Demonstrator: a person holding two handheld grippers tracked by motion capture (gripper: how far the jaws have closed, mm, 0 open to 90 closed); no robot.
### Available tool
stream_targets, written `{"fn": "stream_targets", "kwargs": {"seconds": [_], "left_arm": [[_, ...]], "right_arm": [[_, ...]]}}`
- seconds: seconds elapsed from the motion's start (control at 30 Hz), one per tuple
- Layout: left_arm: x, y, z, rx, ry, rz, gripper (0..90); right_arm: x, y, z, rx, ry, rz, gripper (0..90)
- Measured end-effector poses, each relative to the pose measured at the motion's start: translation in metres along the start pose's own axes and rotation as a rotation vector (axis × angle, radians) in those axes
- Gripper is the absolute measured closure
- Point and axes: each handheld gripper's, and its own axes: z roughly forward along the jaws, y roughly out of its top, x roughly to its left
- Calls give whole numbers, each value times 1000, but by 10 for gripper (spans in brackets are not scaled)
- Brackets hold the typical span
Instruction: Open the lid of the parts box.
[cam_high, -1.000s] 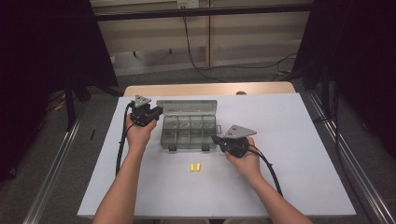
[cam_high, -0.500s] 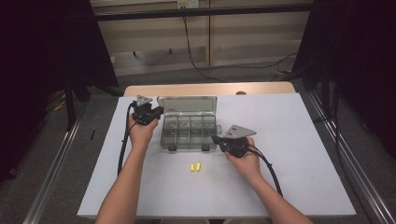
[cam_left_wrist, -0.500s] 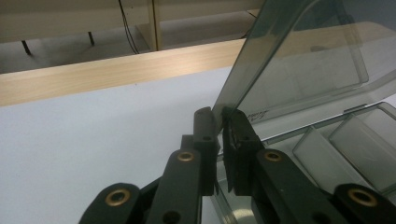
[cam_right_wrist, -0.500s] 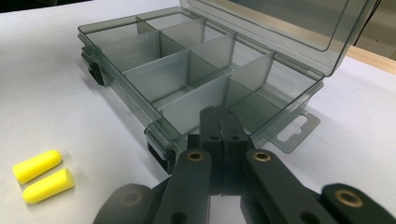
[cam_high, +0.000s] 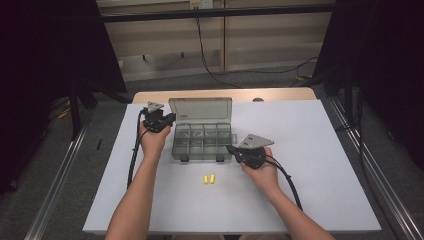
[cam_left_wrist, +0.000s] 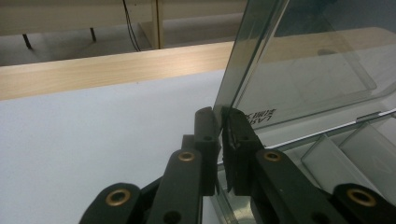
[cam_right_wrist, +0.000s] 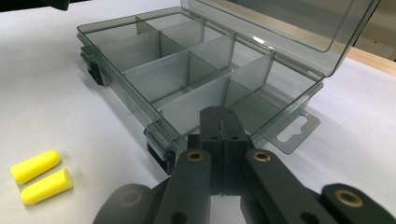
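Note:
A smoky clear compartment box (cam_high: 202, 145) stands mid-table with its lid (cam_high: 201, 109) raised upright. My left gripper (cam_high: 172, 119) is at the lid's left edge, and in the left gripper view it (cam_left_wrist: 220, 112) is shut on that lid (cam_left_wrist: 303, 70) edge. My right gripper (cam_high: 231, 149) sits at the box's right front corner. Seen in the right gripper view, it (cam_right_wrist: 219, 111) is shut with nothing between the jaws, its tips against the box's (cam_right_wrist: 154, 77) side wall. The compartments look empty. Two yellow foam earplugs (cam_high: 209, 179) lie in front of the box, side by side (cam_right_wrist: 35, 165).
The white tabletop (cam_high: 310, 150) stretches wide to the right and toward the near edge. A wooden strip (cam_high: 225, 94) runs along its far edge. Black cables (cam_high: 134, 155) trail from each gripper along the forearms. A hang tab (cam_right_wrist: 292, 128) sticks out from the box's side.

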Motion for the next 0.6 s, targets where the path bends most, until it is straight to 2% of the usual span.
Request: {"fn": "stream_targets", "kwargs": {"seconds": [0.27,0.4,0.53,0.6], "left_arm": [[2,1,4,11,4,-7,853],[3,0,7,12,-4,-42,853],[3,-2,11,21,8,-40,854],[2,-3,13,29,15,-24,854]], "right_arm": [[0,0,1,-2,2,1,900],[0,0,1,-2,1,1,900],[0,0,2,-4,1,-1,900],[0,0,2,-4,2,3,900]]}}
